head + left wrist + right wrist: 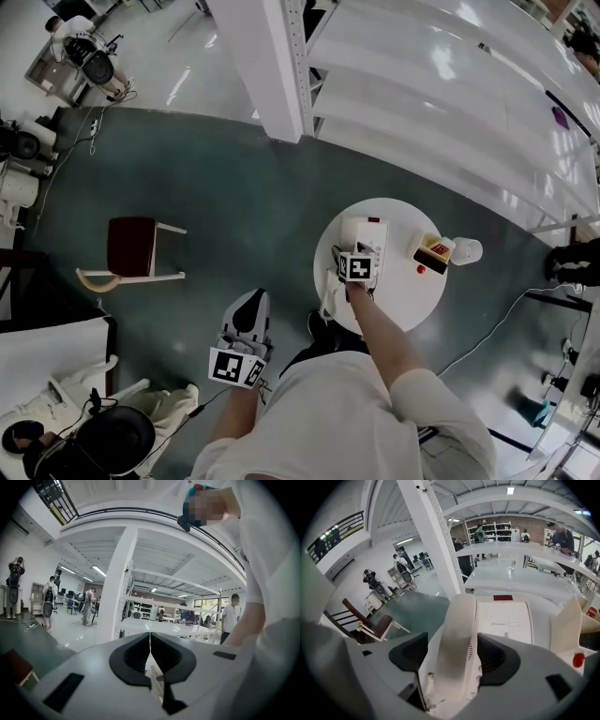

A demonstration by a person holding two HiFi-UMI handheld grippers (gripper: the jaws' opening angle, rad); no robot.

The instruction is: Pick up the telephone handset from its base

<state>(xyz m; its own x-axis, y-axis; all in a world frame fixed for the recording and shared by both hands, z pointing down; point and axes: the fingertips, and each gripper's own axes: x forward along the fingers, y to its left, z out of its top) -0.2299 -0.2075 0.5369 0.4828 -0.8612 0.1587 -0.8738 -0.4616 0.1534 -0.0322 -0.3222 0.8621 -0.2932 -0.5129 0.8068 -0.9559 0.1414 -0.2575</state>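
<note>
A cream telephone stands on a small round white table. In the right gripper view its handset lies along the left side of the base, cord end nearest the camera. My right gripper points steeply down over it with a jaw on either side of the handset. The right pad sits close against the handset's edge, while a gap shows at the left pad. Off the table, lower left, my left gripper has its jaws together and nothing between them.
A yellow box with a red front, a white rounded object and a small red piece share the table right of the phone. A wooden chair stands on the green floor at left. Long white shelving runs behind the table.
</note>
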